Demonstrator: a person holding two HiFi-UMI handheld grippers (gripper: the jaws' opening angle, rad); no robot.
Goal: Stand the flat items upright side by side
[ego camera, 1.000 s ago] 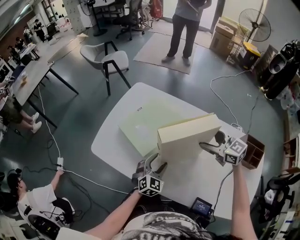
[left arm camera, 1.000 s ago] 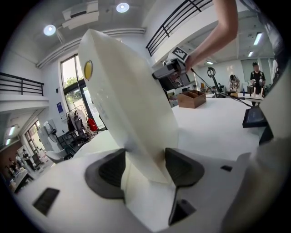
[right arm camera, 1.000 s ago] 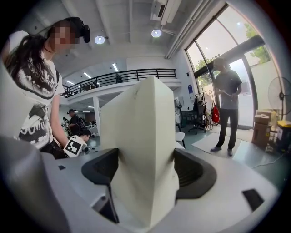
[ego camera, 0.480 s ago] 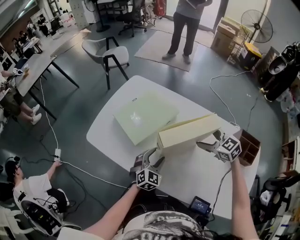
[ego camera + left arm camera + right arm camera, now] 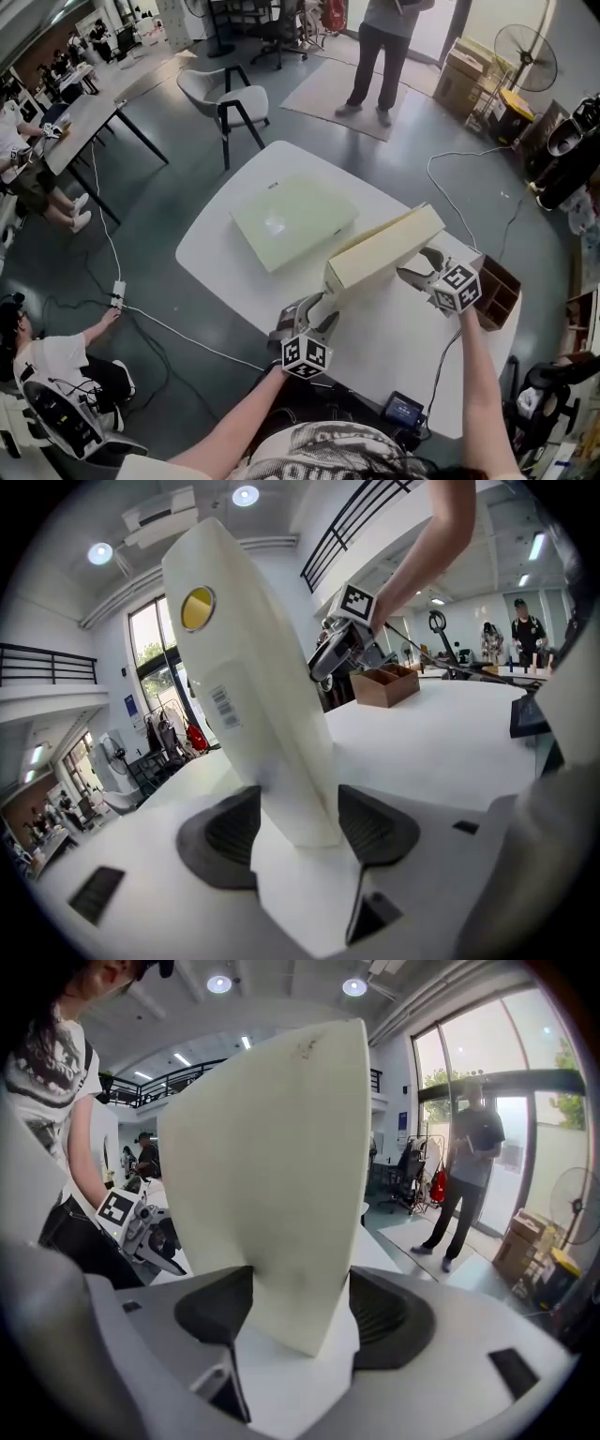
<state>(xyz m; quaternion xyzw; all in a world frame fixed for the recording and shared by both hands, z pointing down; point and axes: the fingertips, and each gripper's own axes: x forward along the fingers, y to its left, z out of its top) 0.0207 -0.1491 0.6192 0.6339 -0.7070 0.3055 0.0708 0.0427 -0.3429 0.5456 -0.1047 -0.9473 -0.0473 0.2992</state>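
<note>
A long cream flat box [image 5: 384,248] stands on its long edge on the white table [image 5: 225,272], held at both ends. My left gripper [image 5: 322,311] is shut on its near end; in the left gripper view both pads press the box [image 5: 253,696] at the gripper [image 5: 295,827]. My right gripper [image 5: 419,272] has just been closing and its pads now clamp the far end of the box [image 5: 272,1166], seen at the gripper [image 5: 300,1312]. A second pale green flat box [image 5: 295,220] lies flat on the table behind, apart from the held one.
A brown wooden organiser [image 5: 497,291] sits at the table's right edge and a small dark device [image 5: 403,408] near the front edge. A chair [image 5: 225,98] and a standing person [image 5: 380,47] are beyond the table. A cable [image 5: 450,202] trails off the right side.
The held box has tipped from leaning with its broad face showing to standing on its edge. The right gripper sank a little and its jaws narrowed onto the box. The flat box stayed put.
</note>
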